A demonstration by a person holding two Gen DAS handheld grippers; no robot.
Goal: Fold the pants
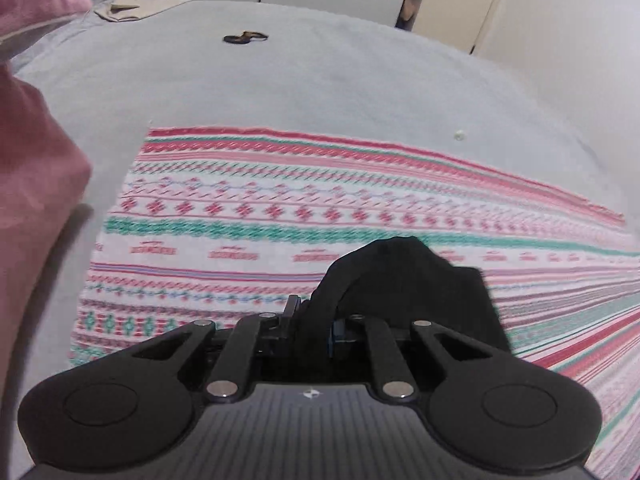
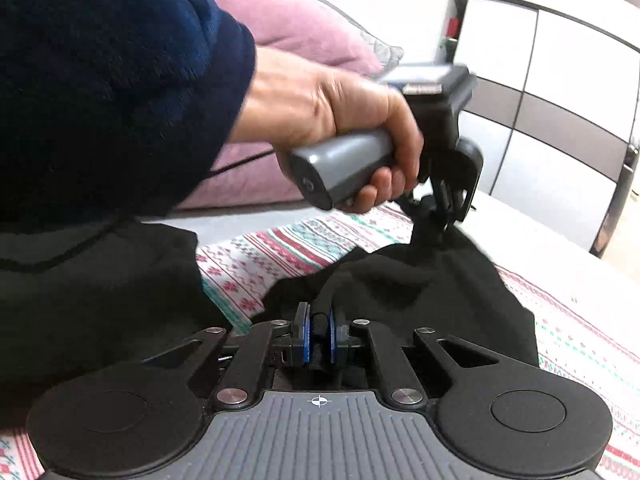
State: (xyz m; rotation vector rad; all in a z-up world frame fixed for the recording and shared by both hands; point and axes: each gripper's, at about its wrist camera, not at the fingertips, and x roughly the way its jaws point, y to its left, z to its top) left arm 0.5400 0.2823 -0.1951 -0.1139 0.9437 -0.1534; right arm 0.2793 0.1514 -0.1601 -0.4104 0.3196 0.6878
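In the left wrist view, a soft pink pillow [image 1: 36, 152] fills the left edge of the frame, and a pale grey bed sheet [image 1: 320, 80] spreads across the top half. A small dark thing [image 1: 245, 37] lies on the sheet near the top middle, too small to tell what it is. Below it, a knitted blanket with red, green and white stripes [image 1: 240, 220] lies flat across the middle of the frame. At the bottom middle, the left gripper [image 1: 316, 322] is pinched tight on a bunch of the black cloth pants [image 1: 404, 280], which stick up from its jaws and hang to the right. In the right wrist view, a dark blue fuzzy sleeve [image 2: 112, 80] fills the upper left, and a bare hand [image 2: 340, 120] comes out of it in the middle of the frame, wrapped around the grey handle of the left gripper, which bites the pants at the upper right of the cloth. The pants lie in a loose heap across the middle, on top of the striped blanket. At the bottom middle, the right gripper [image 2: 318, 340] has its blue pads [image 2: 306, 338] squeezed together on a thick black edge of the pants. White cupboard doors [image 2: 560, 100] stand at the upper right.
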